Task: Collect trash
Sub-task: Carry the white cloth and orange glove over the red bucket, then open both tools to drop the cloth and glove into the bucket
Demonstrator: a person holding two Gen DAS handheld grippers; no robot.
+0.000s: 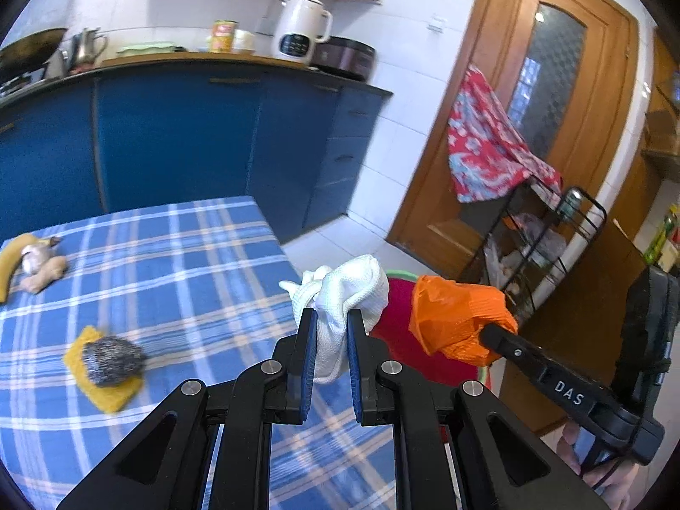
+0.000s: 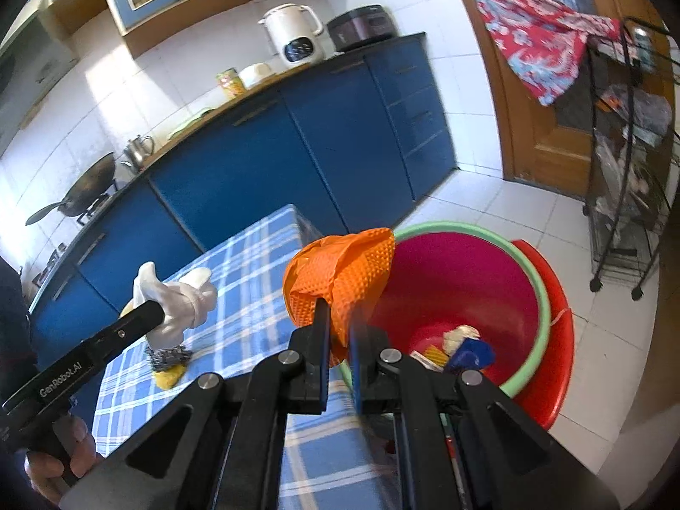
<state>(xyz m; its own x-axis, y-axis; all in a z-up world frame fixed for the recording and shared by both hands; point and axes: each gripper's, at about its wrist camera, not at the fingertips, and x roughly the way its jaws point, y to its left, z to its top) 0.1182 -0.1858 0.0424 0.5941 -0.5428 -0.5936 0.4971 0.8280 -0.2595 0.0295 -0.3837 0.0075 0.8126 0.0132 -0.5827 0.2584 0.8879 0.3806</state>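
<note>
My left gripper (image 1: 332, 318) is shut on a crumpled white cloth (image 1: 348, 293), held over the right edge of the blue checked table (image 1: 170, 263). In the right wrist view the same white cloth (image 2: 178, 301) shows at the left gripper (image 2: 159, 312). My right gripper (image 2: 340, 318) is shut on a crumpled orange glove (image 2: 344, 267), at the near rim of the red bucket with a green rim (image 2: 459, 280). From the left wrist the orange glove (image 1: 454, 318) and right gripper (image 1: 488, 331) hang over the red bucket (image 1: 395, 331). Several scraps (image 2: 463, 348) lie in the bucket.
A steel scourer on a yellow sponge (image 1: 108, 365) lies on the table, with a banana (image 1: 12, 259), garlic and ginger (image 1: 42, 272) at its far left. Blue cabinets (image 1: 178, 136), a wooden door (image 1: 531, 106) and a black wire rack (image 2: 629, 161) stand around.
</note>
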